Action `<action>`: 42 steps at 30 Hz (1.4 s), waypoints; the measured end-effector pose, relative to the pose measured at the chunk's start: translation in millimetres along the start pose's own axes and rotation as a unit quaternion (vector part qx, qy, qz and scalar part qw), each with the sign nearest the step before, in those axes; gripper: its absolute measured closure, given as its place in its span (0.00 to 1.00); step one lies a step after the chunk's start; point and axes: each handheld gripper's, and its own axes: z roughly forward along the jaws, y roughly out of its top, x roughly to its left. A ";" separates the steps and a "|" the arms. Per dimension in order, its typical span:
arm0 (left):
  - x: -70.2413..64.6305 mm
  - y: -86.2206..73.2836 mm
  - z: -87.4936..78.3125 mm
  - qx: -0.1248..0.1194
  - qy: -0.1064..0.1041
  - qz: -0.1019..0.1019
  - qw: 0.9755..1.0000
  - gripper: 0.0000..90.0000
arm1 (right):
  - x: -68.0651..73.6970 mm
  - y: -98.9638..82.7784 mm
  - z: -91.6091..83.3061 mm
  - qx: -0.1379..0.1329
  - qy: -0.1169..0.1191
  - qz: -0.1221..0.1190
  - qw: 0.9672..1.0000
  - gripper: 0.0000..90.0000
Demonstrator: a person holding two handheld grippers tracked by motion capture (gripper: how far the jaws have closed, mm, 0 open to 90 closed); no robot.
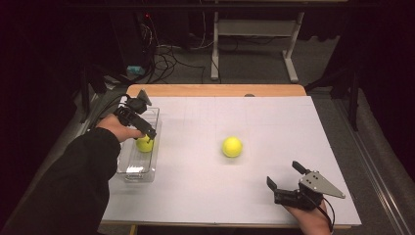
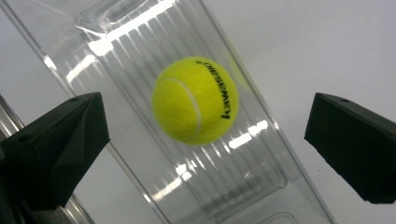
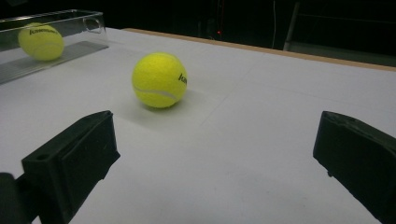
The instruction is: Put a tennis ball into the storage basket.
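Observation:
A yellow tennis ball [image 1: 145,144] [image 2: 195,100] [image 3: 40,41] lies in a clear plastic tray [image 1: 136,174] [image 2: 126,51] [image 3: 88,21] at the table's left. Just above it hangs my left gripper [image 1: 146,133] [image 2: 205,119], open, jaws wide to either side of the ball and not touching it. A second tennis ball [image 1: 232,147] [image 3: 159,79] rests on the white sheet near the middle. My right gripper [image 1: 283,174] [image 3: 215,133] is low at the front right, open and empty, pointing toward that ball from a short distance.
A white sheet [image 1: 274,122] covers the table, with a wooden edge [image 1: 215,90] along the far side. Beyond it on the floor stand a desk frame [image 1: 254,44] and tangled cables [image 1: 166,58]. A dark sleeve [image 1: 73,186] reaches in at the bottom left.

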 end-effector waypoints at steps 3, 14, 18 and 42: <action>-11.7 1.7 2.6 0.001 0.003 0.014 1.000 0.01 | 0.2 0.1 0.2 0.000 0.000 -0.002 1.000 0.00; -54.9 11.0 13.0 -0.005 -0.011 0.059 0.998 0.01 | -0.1 0.4 -0.5 -0.001 -0.001 -0.001 1.000 0.00; -68.8 13.1 15.0 -0.011 -0.024 0.071 0.997 0.01 | 0.2 0.5 -0.4 -0.001 0.000 -0.002 1.000 0.00; -160.0 4.5 34.5 -0.019 -0.050 0.157 0.986 0.01 | 1.7 0.9 0.0 -0.001 0.003 -0.003 1.000 0.00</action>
